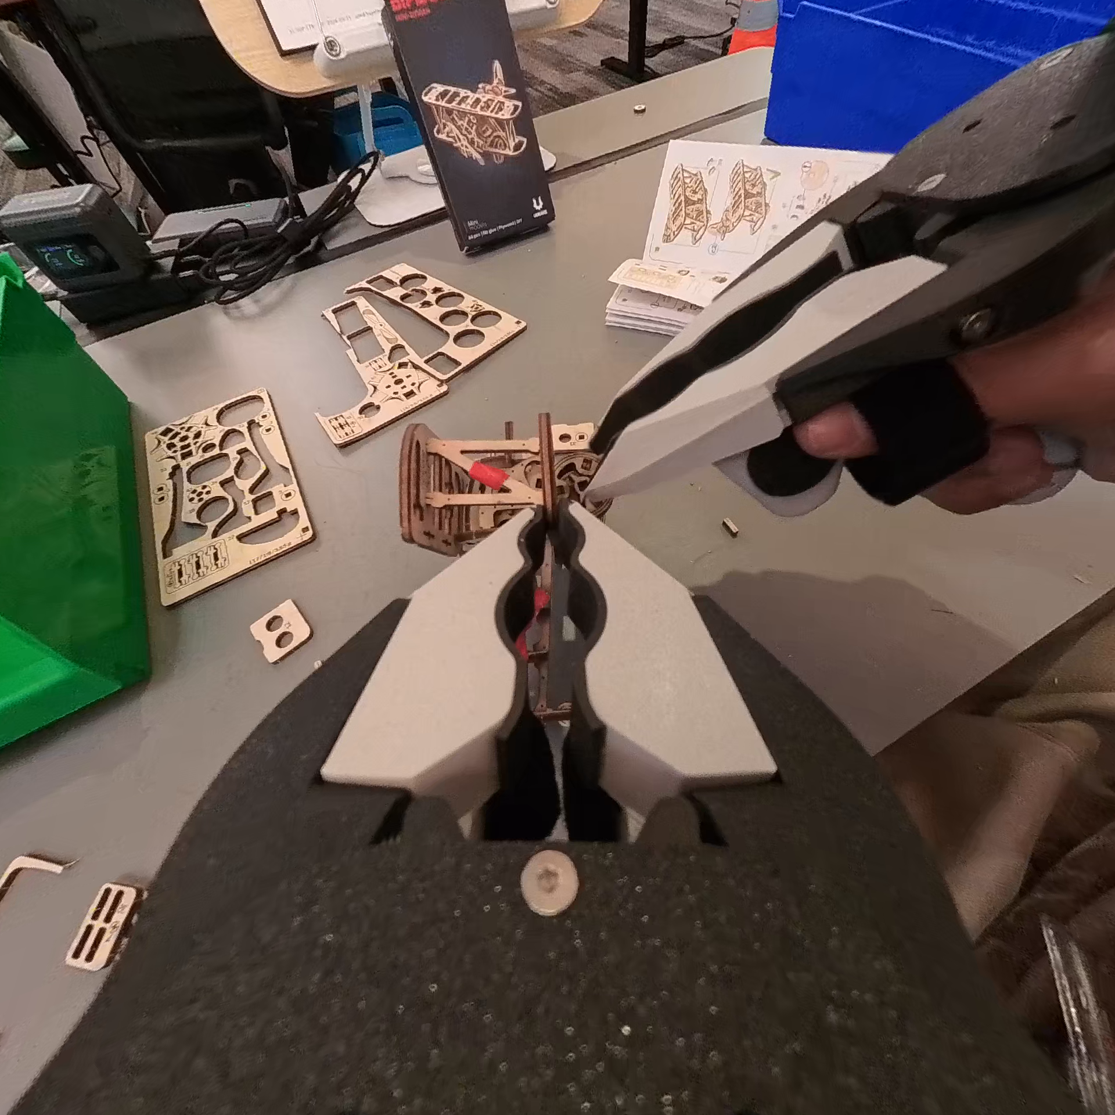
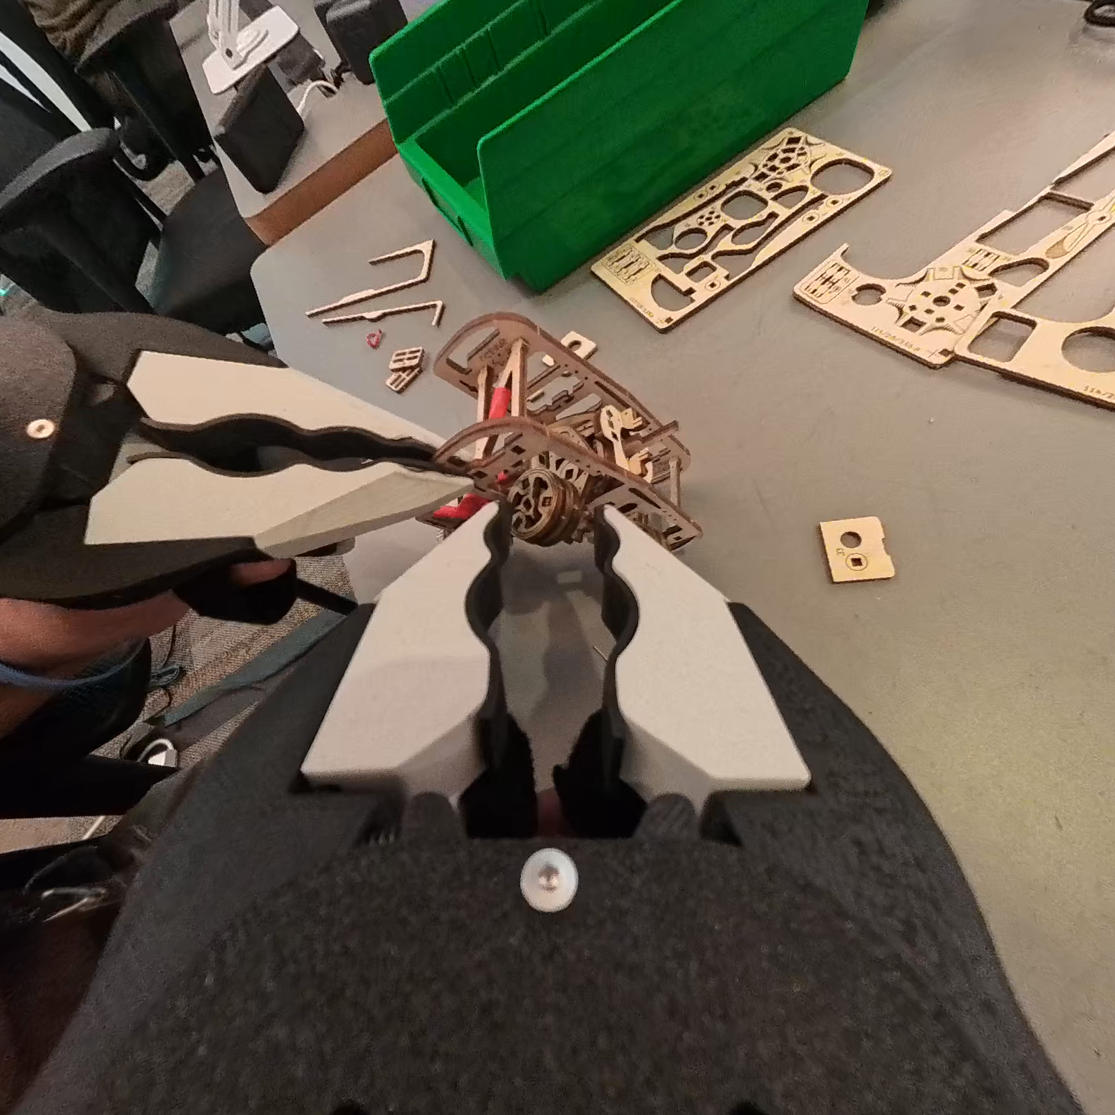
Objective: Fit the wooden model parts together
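Observation:
A partly built wooden biplane model (image 1: 458, 482) with red parts stands on the grey table (image 1: 603, 374). My left gripper (image 1: 552, 513) is shut on the thin edge of one wing, which stands upright between its fingers. In the right wrist view the left gripper (image 2: 449, 467) comes in from the left and pinches the wing tip of the model (image 2: 543, 422). My right gripper (image 2: 549, 513) is open, with its fingertips on either side of a small wooden wheel (image 2: 539, 505) on the model's near side. In the left wrist view it (image 1: 594, 470) reaches in from the right.
Punched-out wooden sheets (image 1: 229, 495) (image 1: 416, 344) lie left of the model. A green bin (image 2: 603, 120) stands behind them. The kit box (image 1: 476, 120), instruction leaflets (image 1: 724, 211) and a blue bin (image 1: 905, 60) are at the back. Small wooden scraps (image 2: 855, 549) (image 1: 281, 630) lie loose. My left and right fingertips are right by each other.

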A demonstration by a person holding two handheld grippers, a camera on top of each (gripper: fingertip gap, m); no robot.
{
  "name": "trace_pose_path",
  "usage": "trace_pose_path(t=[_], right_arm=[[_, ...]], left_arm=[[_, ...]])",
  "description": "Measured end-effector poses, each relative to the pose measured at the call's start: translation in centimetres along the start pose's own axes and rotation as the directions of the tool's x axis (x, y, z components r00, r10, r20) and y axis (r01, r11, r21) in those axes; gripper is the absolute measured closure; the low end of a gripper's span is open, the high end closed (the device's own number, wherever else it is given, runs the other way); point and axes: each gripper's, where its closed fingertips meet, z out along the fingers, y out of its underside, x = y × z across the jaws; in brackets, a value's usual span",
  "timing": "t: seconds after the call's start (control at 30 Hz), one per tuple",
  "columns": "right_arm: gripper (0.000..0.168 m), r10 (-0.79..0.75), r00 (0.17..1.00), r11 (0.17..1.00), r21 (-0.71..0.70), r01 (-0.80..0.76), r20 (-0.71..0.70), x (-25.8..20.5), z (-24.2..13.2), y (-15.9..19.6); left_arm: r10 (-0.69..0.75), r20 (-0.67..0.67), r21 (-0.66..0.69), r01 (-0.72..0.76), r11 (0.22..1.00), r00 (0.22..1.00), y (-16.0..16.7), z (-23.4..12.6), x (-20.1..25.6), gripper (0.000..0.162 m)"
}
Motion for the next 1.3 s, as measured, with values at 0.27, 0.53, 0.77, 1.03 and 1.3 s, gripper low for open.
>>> trace_pose_path(t=[0.27, 0.53, 0.77, 1.03, 1.3], right_arm=[[0.142, 0.013, 1.000, 1.000, -0.007, -0.013, 0.000, 0.50, -0.06, 0.09], [0.144, 0.046, 0.999, 0.999, 0.005, -0.046, 0.014, 0.26, 0.04, -0.05], [0.147, 0.123, 0.990, 0.992, 0.010, -0.124, 0.068, 0.06, 0.36, 0.06], [0.152, 0.259, 0.948, 0.964, 0.012, -0.266, 0.185, -0.44, 0.39, 0.25], [0.154, 0.270, 0.940, 0.961, -0.003, -0.276, 0.206, -0.27, 0.05, 0.54]], left_arm=[[-0.001, -0.005, 0.003, 0.001, 1.000, 1.000, -0.08, -0.04, 0.13, 0.162], [-0.003, -0.003, 0.001, 0.003, 1.000, 1.000, -0.01, -0.02, 0.01, 0.162], [0.004, -0.005, 0.003, -0.004, 1.000, 1.000, -0.07, -0.02, 0.15, 0.162], [0.011, -0.006, 0.019, -0.011, 1.000, 1.000, -0.39, -0.17, 0.29, 0.162], [0.033, -0.009, 0.017, -0.033, 0.999, 0.999, -0.43, -0.04, 0.76, 0.162]])
